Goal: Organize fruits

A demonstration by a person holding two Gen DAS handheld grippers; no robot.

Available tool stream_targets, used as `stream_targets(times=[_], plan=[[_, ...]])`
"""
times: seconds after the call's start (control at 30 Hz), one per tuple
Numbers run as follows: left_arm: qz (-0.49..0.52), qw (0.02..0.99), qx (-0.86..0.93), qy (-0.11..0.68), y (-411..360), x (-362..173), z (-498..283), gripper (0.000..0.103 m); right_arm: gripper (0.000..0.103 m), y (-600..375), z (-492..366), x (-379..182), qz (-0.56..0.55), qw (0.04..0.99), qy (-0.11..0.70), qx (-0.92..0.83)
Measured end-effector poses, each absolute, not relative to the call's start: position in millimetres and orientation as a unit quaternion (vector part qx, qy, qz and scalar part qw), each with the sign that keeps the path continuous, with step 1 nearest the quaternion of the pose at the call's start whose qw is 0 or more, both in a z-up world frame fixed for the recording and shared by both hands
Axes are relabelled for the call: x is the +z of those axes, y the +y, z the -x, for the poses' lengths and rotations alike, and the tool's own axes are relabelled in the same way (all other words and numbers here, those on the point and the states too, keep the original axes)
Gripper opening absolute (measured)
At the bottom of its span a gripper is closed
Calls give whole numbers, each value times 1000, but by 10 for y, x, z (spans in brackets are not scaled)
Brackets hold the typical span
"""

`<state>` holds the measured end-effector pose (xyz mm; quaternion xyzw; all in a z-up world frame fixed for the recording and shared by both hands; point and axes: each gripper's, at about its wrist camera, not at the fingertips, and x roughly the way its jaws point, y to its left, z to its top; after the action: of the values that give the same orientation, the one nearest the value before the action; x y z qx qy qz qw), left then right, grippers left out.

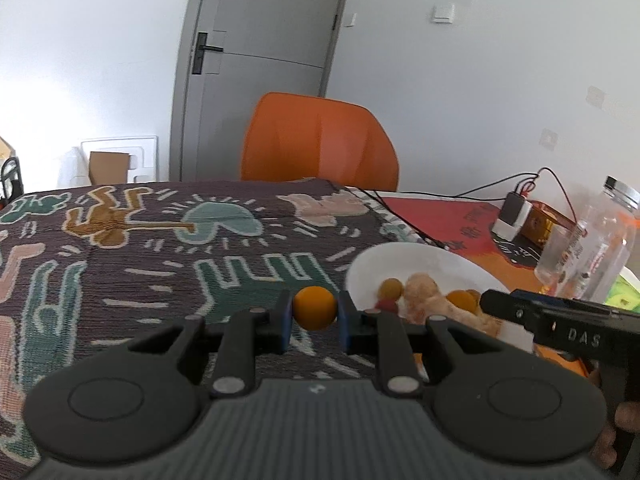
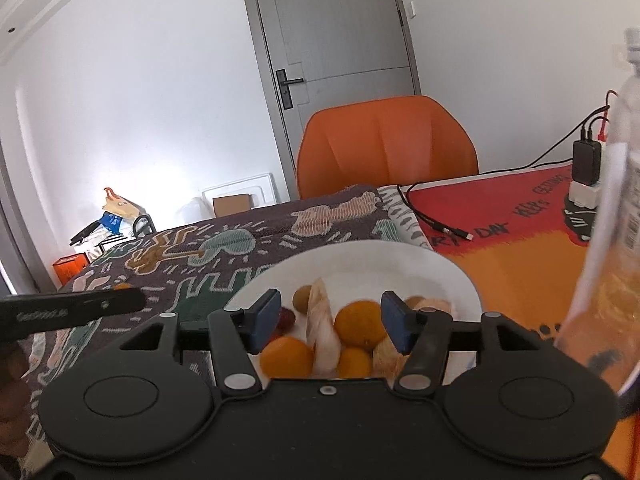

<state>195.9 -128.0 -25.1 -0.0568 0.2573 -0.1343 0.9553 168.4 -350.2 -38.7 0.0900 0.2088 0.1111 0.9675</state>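
Over patterned cloth (image 1: 120, 280): left tool (image 1: 315, 314) clamped on small orange fruit (image 1: 314, 307); right tool (image 2: 329, 322) apart above white bowl (image 2: 360, 264).

Right gripper (image 1: 560, 326): "DAS" in pale letters on its side.
Red mat (image 2: 500, 216): "DAY KEEPS GETTING", beside the charger (image 2: 586, 160).

I see a woven, rough cloth (image 1: 160, 272) with a matt patterned weave over the tabletop. The white bowl (image 2: 360, 264) looks smooth and glossy. My left gripper (image 1: 314, 320) is matt black plastic with blue pads; the small orange fruit (image 1: 314, 307) between them looks smooth. The bottle (image 1: 584, 248) is clear plastic.
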Motion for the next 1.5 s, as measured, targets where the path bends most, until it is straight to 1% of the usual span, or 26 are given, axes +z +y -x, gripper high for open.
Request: stream_targets(times=[0.17, 0.47, 0.53, 0.77, 0.83, 1.13, 1.2, 1.27, 1.3, 1.37, 1.5], plan=[[52, 953, -150, 257, -1414, -239, -1923, 21, 60, -3548, -1546, -413, -94, 967, 208, 110], [44, 948, -178, 262, -1650, -247, -1876, 21, 61, -3671, -1384, -493, -106, 966, 215, 99], [41, 946, -184, 263, -1711, -244, -1869, 21, 62, -3689, -1350, -501, -109, 966, 215, 95], [36, 942, -209, 261, -1929, -188, -1836, 22, 64, -3785, -1289, -538, -121, 965, 217, 87], [34, 944, -207, 255, -1954, -168, -1821, 25, 64, -3796, -1274, -536, -123, 965, 215, 87], [37, 947, -183, 263, -1789, -163, -1825, 28, 65, -3764, -1250, -554, -126, 963, 217, 94], [37, 947, -177, 264, -1729, -167, -1808, 31, 66, -3745, -1238, -549, -126, 963, 217, 96], [36, 949, -168, 264, -1665, -170, -1782, 39, 69, -3717, -1227, -543, -124, 963, 217, 99], [35, 950, -164, 263, -1636, -170, -1762, 41, 69, -3702, -1223, -539, -124, 963, 217, 100], [35, 952, -154, 260, -1564, -173, -1721, 51, 69, -3668, -1214, -532, -124, 963, 217, 104], [35, 956, -138, 255, -1429, -174, -1626, 58, 72, -3587, -1200, -521, -119, 962, 219, 110]])
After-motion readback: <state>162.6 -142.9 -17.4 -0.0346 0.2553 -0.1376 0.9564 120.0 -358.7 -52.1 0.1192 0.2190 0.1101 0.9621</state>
